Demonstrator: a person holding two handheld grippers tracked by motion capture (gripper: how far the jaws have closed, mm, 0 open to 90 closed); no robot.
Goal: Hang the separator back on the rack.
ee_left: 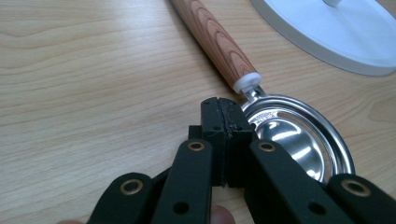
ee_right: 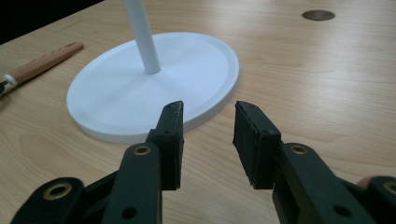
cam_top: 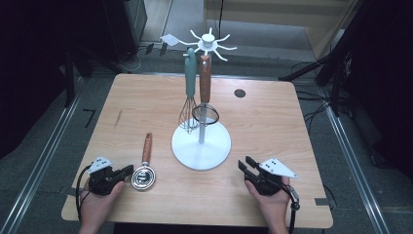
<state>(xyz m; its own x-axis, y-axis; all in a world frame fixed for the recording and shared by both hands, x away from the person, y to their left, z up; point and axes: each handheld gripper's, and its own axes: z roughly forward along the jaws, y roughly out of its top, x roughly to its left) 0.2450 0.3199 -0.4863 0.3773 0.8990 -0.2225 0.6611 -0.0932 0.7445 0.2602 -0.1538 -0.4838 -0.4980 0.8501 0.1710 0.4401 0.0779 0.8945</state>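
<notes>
A wooden table holds a white stand with a whisk and a second wood-handled utensil hanging from its top hooks. A strainer with a wooden handle lies flat on the table, just left of the stand's round base. The left gripper rests at the near left, jaws pressed together on nothing — their tips sit right beside the strainer's metal rim. The right gripper sits at the near right, jaws spread and empty, pointing at the stand's base — near it, not touching.
</notes>
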